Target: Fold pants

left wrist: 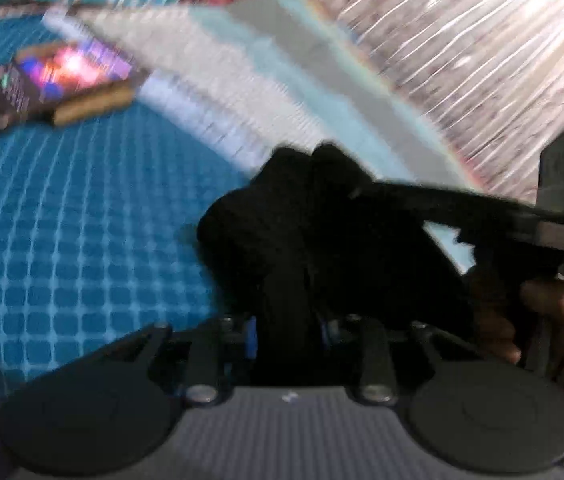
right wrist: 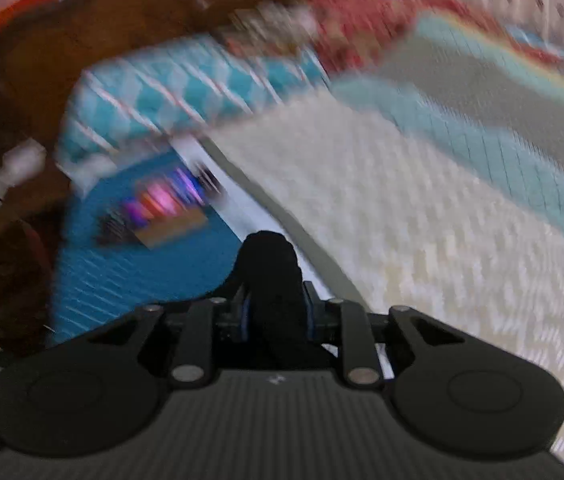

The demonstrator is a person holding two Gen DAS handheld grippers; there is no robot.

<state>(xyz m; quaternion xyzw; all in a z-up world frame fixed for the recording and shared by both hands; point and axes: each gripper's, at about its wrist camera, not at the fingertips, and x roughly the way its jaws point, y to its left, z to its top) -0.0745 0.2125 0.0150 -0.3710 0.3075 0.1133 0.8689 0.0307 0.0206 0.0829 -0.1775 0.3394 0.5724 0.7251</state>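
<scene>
The black pants (left wrist: 282,220) bunch up between the jaws of my left gripper (left wrist: 288,324), which is shut on the cloth above the blue checked bedspread (left wrist: 62,220). The cloth stretches right to my right gripper (left wrist: 554,236), seen in the left wrist view with the hand holding it. In the right wrist view, my right gripper (right wrist: 276,312) is shut on a fold of the black pants (right wrist: 270,264). Both views are blurred by motion.
A lit phone on a brown case (left wrist: 54,80) lies on the bedspread at the left, also in the right wrist view (right wrist: 162,212). A white and pale blue quilt (right wrist: 422,200) lies to the right. Patterned pillows (right wrist: 170,88) and a wooden headboard (right wrist: 102,20) stand behind.
</scene>
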